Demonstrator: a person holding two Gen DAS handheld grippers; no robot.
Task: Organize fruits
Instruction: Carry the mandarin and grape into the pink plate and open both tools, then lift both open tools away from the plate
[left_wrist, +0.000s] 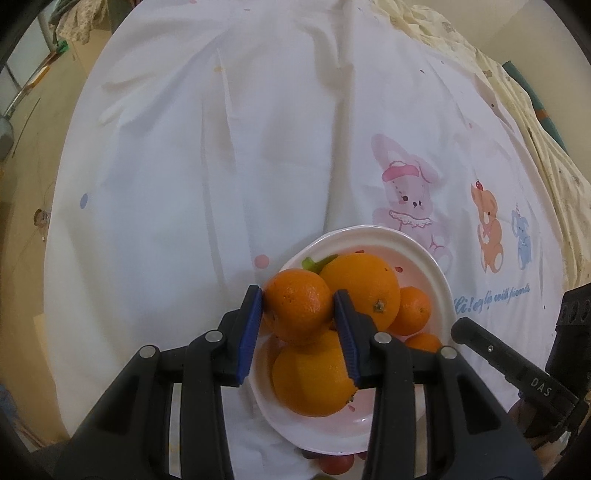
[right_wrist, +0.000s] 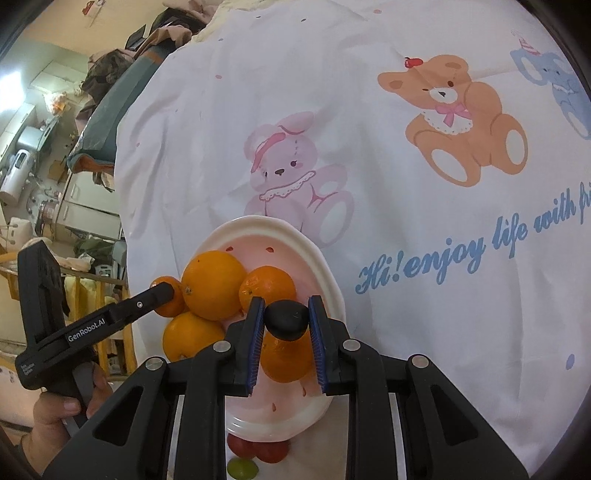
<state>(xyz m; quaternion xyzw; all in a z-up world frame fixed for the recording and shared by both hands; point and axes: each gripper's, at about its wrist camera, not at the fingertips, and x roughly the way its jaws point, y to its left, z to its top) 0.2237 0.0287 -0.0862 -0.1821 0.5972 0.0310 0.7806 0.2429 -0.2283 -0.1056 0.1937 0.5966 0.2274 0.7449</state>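
The left gripper (left_wrist: 299, 306) clamps an orange (left_wrist: 298, 309) above the bowl (left_wrist: 439, 280). The right gripper (right_wrist: 286, 317) pinches a dark fruit (right_wrist: 287, 319), perhaps a plum, at twelve o'clock over the bowl.

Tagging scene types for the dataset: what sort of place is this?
Probably a lived-in home, not a lab. A cartoon-print bedsheet serves as the work surface, piled clothes sit behind it, and household appliances crowd the background. A pink-white bowl holds oranges.
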